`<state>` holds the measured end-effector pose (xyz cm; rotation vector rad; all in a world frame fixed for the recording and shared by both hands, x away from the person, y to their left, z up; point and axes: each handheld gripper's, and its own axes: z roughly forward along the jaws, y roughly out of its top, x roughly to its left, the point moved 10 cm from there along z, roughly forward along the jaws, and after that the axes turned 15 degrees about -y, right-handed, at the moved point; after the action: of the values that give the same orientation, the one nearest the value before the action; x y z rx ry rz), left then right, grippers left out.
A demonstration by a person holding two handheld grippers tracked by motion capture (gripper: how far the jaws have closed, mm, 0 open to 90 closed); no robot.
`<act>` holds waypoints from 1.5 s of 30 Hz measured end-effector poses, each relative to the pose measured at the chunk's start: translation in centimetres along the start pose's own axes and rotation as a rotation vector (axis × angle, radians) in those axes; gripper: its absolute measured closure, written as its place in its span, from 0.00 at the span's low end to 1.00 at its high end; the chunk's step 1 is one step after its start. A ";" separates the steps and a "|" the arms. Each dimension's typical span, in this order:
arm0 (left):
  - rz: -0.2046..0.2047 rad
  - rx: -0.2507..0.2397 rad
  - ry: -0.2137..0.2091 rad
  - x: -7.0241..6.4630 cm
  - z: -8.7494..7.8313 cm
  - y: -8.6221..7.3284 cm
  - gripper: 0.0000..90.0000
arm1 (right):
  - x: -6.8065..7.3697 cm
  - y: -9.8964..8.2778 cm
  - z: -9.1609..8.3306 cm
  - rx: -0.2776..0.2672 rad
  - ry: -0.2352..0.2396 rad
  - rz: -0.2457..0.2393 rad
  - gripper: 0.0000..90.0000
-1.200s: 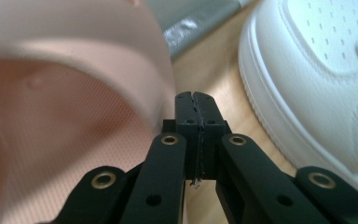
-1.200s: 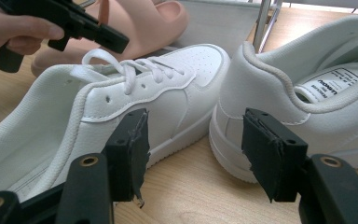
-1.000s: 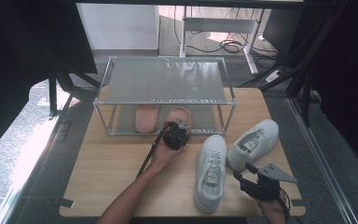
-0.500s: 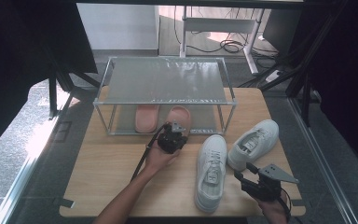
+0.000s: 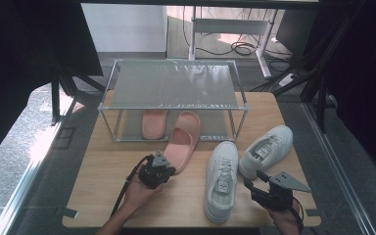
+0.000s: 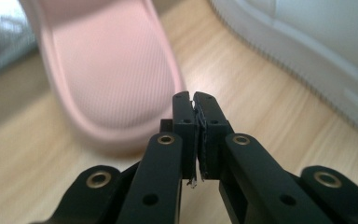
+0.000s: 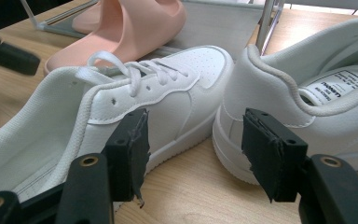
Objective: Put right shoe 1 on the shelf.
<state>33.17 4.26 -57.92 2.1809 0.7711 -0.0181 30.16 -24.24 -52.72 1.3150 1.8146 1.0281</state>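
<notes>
A pink slipper (image 5: 182, 142) lies slanted, its toe under the wire rack (image 5: 174, 105) and its heel out on the table. My left gripper (image 5: 169, 169) sits just off that heel, shut, with nothing between the pads; in the left gripper view the jaws (image 6: 193, 98) are pressed together with the slipper's heel (image 6: 112, 70) beyond them. A second pink slipper (image 5: 154, 123) rests under the rack. Two white sneakers (image 5: 221, 181) (image 5: 267, 151) lie at the right. My right gripper (image 5: 252, 188) stands open just in front of them, its tips (image 7: 196, 149) facing the gap between the two sneakers (image 7: 135, 93) (image 7: 307, 93).
The rack has a mesh top shelf and thin metal legs (image 5: 235, 125) at its front corners. The wooden table (image 5: 107, 166) has bare room at its front left. Dark frame posts stand around the table.
My left gripper has drawn back from the rack toward the front left, and the slipper's heel now shows. The right gripper has stayed in place.
</notes>
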 end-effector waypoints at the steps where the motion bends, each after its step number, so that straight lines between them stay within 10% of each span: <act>1: -0.003 0.010 0.003 0.1 0.1 -0.4 0.98 | 0.1 0.0 0.0 0.001 0.001 -0.001 0.46; 17: 0.008 0.059 0.016 1.4 2.8 0.2 0.99 | -0.1 -0.1 0.1 0.000 -0.001 0.000 0.46; 31: -0.010 -0.014 0.024 2.3 4.6 4.4 0.99 | -0.3 0.0 0.0 -0.003 -0.005 0.006 0.46; 45: -0.088 -0.048 0.082 6.2 5.4 7.4 0.99 | -0.6 -0.1 -0.1 -0.005 -0.007 0.009 0.46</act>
<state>43.42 0.07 -58.10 2.1119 0.9042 0.0457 30.22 -24.84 -52.70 1.3229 1.8017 1.0312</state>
